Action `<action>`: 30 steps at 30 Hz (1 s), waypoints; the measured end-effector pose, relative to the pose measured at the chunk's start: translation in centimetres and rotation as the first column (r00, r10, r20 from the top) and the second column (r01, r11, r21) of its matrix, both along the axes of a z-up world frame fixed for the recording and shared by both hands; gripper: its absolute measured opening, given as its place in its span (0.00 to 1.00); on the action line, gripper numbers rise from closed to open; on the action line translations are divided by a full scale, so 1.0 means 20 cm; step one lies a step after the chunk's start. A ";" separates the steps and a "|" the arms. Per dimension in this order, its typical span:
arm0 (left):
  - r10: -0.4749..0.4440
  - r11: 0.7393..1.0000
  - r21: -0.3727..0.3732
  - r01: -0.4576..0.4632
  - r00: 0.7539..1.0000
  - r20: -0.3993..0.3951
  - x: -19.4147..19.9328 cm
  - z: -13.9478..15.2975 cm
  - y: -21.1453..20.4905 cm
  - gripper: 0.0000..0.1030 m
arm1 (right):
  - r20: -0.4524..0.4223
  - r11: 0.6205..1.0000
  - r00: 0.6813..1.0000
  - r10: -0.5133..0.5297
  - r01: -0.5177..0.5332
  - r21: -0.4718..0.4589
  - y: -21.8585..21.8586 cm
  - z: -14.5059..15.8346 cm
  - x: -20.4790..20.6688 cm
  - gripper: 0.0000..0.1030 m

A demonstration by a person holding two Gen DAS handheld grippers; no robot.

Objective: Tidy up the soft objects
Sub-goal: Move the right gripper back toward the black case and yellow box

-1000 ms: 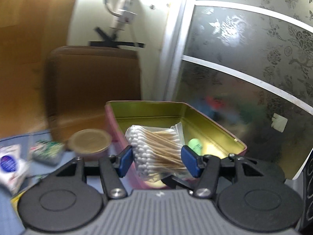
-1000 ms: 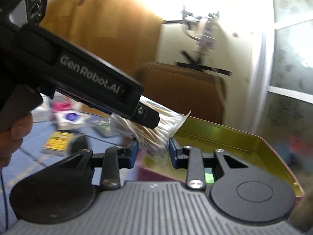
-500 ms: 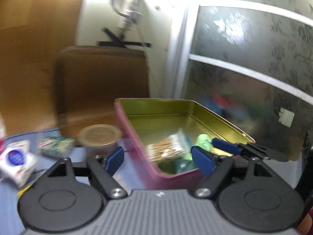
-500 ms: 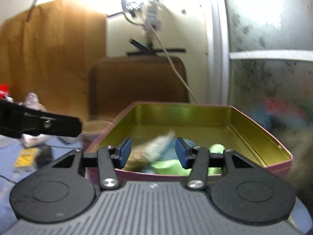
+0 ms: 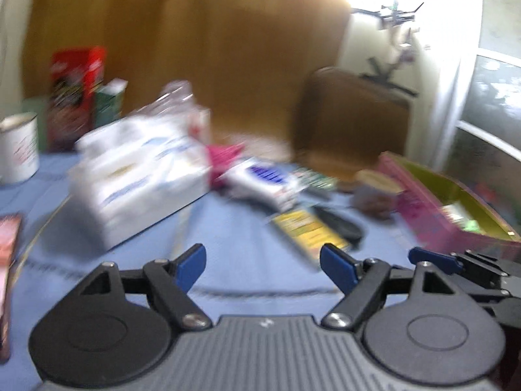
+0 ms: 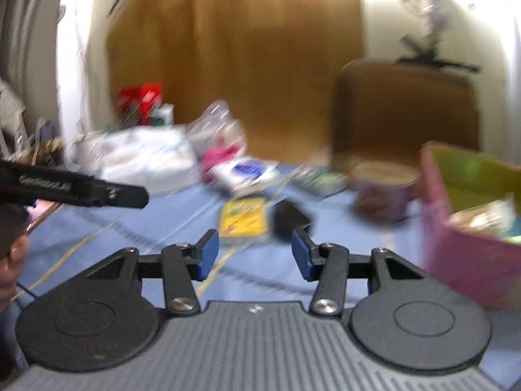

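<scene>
Both views are blurred by motion. My left gripper (image 5: 263, 265) stands open over the blue tablecloth, nothing between its blue pads. My right gripper (image 6: 255, 254) is open too and empty. The pink tin with a gold inside (image 5: 423, 202) (image 6: 456, 254) sits at the right, and the bag of cotton swabs (image 6: 485, 215) lies in it among green items. On the cloth ahead lie a big white tissue pack (image 5: 136, 176) (image 6: 143, 156), a white packet with a blue label (image 5: 263, 176) (image 6: 244, 171) and a pink soft item (image 5: 224, 156) (image 6: 218, 154).
A yellow packet (image 5: 309, 228) (image 6: 242, 216), a black object (image 5: 338, 224) (image 6: 289, 218) and a lidded brown cup (image 5: 377, 192) (image 6: 381, 192) lie mid-table. A white mug (image 5: 18, 146) and red box (image 5: 76, 91) stand far left. A brown chair back (image 5: 351, 123) stands behind.
Both grippers let go of the cotton swab bag, which dropped into the tin. Both then swung left, away from the tin, toward the cluttered cloth.
</scene>
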State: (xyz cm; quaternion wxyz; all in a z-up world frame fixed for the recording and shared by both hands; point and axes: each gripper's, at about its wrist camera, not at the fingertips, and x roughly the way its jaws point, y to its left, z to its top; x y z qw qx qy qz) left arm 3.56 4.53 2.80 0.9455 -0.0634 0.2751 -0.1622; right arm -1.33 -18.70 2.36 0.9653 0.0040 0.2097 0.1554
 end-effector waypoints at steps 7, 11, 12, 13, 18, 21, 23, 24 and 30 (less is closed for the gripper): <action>0.022 1.000 -0.016 -0.022 0.999 -0.034 0.04 -0.09 0.06 0.77 | -0.066 0.999 0.998 -0.008 0.005 -0.041 0.06 -0.03 0.08 0.51; 0.016 1.000 -0.009 -0.016 0.999 -0.037 0.04 -0.10 0.05 0.77 | -0.123 0.999 0.991 -0.045 0.042 -0.027 0.04 -0.07 0.11 0.51; 0.012 1.000 -0.013 -0.012 0.999 -0.030 0.04 -0.10 0.05 0.77 | -0.137 0.999 0.989 -0.051 0.048 -0.022 0.03 -0.08 0.13 0.51; 0.009 1.000 -0.017 -0.009 1.000 -0.027 0.03 -0.10 0.05 0.77 | -0.150 0.998 0.987 -0.055 0.053 -0.019 0.03 -0.09 0.13 0.51; -0.002 0.999 -0.051 0.001 1.000 -0.019 0.03 -0.11 0.08 0.77 | -0.157 0.998 0.986 -0.047 0.039 -0.054 0.09 -0.09 0.18 0.56; -0.003 0.998 -0.067 0.003 1.000 -0.003 0.02 -0.10 0.09 0.77 | -0.156 0.997 0.987 -0.040 0.028 -0.076 0.12 -0.09 0.21 0.56; -0.006 0.998 -0.065 0.007 1.000 0.012 0.00 -0.10 0.08 0.77 | -0.155 0.995 0.987 -0.038 0.024 -0.093 0.13 -0.09 0.23 0.56; -0.009 0.998 -0.062 0.010 1.000 0.018 0.00 -0.10 0.08 0.78 | -0.154 0.994 0.987 -0.039 0.023 -0.102 0.14 -0.09 0.24 0.56; -0.026 0.999 -0.046 0.028 0.999 0.036 -0.01 -0.09 0.06 0.78 | -0.158 0.993 0.986 -0.047 0.029 -0.112 0.15 -0.09 0.32 0.64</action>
